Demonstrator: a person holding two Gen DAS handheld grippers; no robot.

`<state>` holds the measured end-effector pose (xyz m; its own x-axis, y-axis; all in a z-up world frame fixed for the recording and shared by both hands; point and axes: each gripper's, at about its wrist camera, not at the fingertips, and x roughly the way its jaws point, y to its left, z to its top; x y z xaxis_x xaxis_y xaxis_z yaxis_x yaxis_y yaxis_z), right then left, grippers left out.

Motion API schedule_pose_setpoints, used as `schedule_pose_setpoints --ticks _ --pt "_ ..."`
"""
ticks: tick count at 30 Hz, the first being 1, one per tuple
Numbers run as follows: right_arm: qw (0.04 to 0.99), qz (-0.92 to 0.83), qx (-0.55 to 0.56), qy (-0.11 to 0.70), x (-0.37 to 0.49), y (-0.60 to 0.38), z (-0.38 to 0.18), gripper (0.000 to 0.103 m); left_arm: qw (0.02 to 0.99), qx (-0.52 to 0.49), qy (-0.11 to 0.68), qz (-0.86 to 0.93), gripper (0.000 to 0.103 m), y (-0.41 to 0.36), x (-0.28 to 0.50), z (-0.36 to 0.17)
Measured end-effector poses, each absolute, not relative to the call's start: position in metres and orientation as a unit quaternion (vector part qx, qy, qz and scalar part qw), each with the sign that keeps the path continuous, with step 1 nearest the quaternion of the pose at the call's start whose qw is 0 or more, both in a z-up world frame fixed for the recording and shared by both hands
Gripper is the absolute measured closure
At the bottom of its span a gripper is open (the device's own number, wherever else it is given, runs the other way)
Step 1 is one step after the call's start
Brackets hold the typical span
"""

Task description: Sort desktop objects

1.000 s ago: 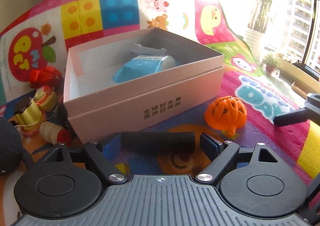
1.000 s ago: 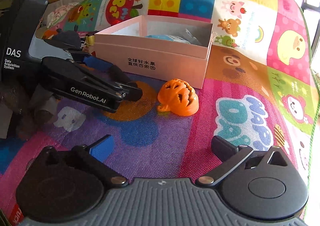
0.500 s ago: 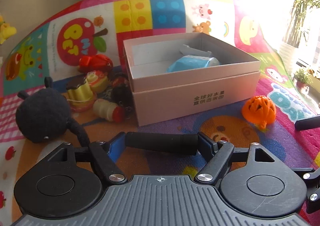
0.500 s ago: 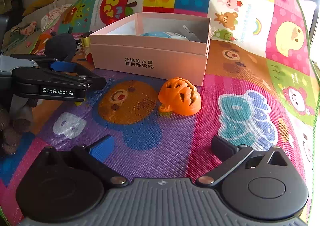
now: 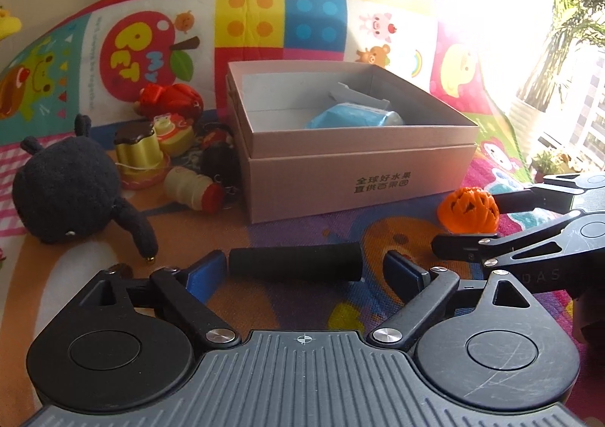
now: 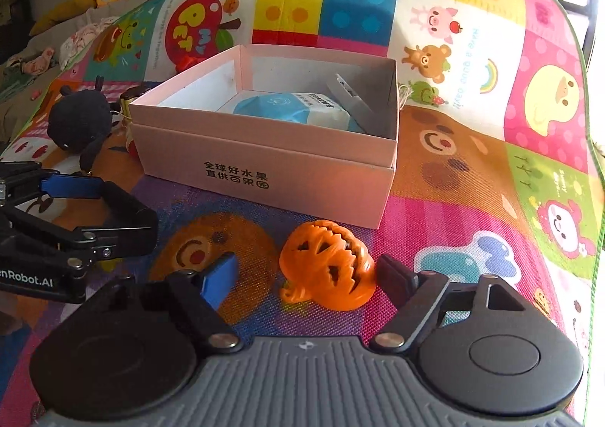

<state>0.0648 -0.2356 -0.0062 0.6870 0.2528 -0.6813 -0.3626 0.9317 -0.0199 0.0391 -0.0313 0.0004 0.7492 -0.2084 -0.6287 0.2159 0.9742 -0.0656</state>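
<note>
A black foam cylinder (image 5: 295, 260) lies on the play mat between the fingers of my left gripper (image 5: 304, 268). Its jaws are opening, and a gap shows at the cylinder's right end. An orange pumpkin toy (image 6: 329, 272) sits on the mat between the fingers of my right gripper (image 6: 308, 276). Those jaws are closing, with a gap still showing on the blue-pad side. The pumpkin (image 5: 469, 209) and the right gripper (image 5: 465, 225) also show in the left wrist view. An open pink box (image 5: 359, 177) behind holds a blue packet (image 5: 351, 119).
A black plush spider (image 5: 64, 192) and several small toys, among them a yellow pudding toy (image 5: 138, 147) and a red toy (image 5: 170, 98), lie left of the box. The left gripper (image 6: 106, 211) reaches in at the right wrist view's left edge. A potted plant (image 5: 567, 30) stands by the window.
The left jaws have widened off the black cylinder, and that hand has shifted sideways. The right gripper has moved forward around the pumpkin and its jaws have narrowed.
</note>
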Motion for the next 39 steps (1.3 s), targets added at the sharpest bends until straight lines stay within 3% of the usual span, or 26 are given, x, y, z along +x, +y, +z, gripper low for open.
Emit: schedule_pose_setpoints --ticks 2,8,13,23,35,39 --pt "0.913 0.177 -0.079 0.360 0.062 -0.235 -0.003 0.049 0.936 0.011 0.334 -0.112 0.009 -0.031 0.039 0.001" --pt "0.911 0.179 -0.088 0.361 0.050 -0.237 -0.002 0.049 0.932 0.039 0.341 -0.121 0.009 -0.036 0.044 -0.001" --pt "0.909 0.181 -0.082 0.367 0.045 -0.240 -0.001 0.049 0.930 0.052 0.344 -0.115 0.022 -0.041 0.051 -0.003" --pt "0.902 0.202 -0.085 0.371 0.018 -0.251 0.023 0.049 0.923 0.082 0.346 -0.147 0.023 -0.046 0.019 0.009" --pt "0.957 0.201 -0.096 0.188 -0.016 -0.268 0.149 0.049 0.959 0.108 0.192 -0.180 0.023 -0.064 -0.002 0.113" --pt "0.966 0.181 -0.086 0.165 0.007 -0.272 0.173 0.049 0.960 0.086 0.198 -0.177 0.023 -0.070 0.030 0.118"
